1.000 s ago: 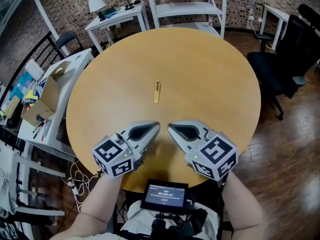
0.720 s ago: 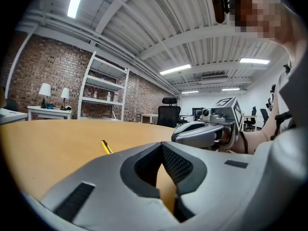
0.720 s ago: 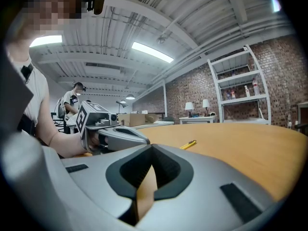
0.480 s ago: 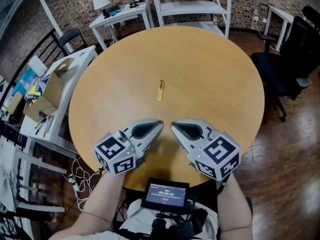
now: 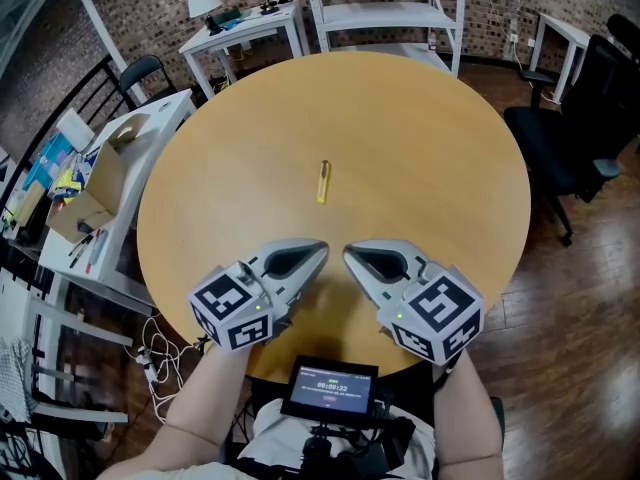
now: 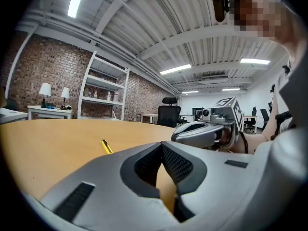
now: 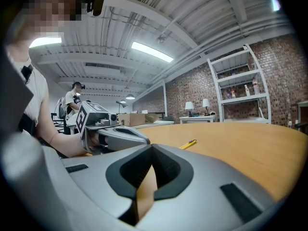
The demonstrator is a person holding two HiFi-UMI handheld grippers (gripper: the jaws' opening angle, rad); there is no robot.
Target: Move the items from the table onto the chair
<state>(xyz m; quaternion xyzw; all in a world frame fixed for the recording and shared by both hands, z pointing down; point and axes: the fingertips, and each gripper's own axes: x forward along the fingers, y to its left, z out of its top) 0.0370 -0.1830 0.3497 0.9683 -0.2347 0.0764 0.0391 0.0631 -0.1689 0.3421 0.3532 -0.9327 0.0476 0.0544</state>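
Round table (image 5: 440, 168), smooth pale wood, mostly bare — open room on every side of slim yellow tool (image 5: 323, 182), dark-tipped, lying flat near table centre. At near edge, left gripper (image 5: 320, 249) and right gripper (image 5: 348, 253) — grey plastic, fingers closed, nothing between them. Black office chair (image 5: 570, 128) beyond right rim.

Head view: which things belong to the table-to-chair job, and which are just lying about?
Job: yellow utility knife; round table; black office chair, likely the target; left gripper and right gripper, both shut, empty.
Lying about: white shelf unit; lamps; cardboard box.
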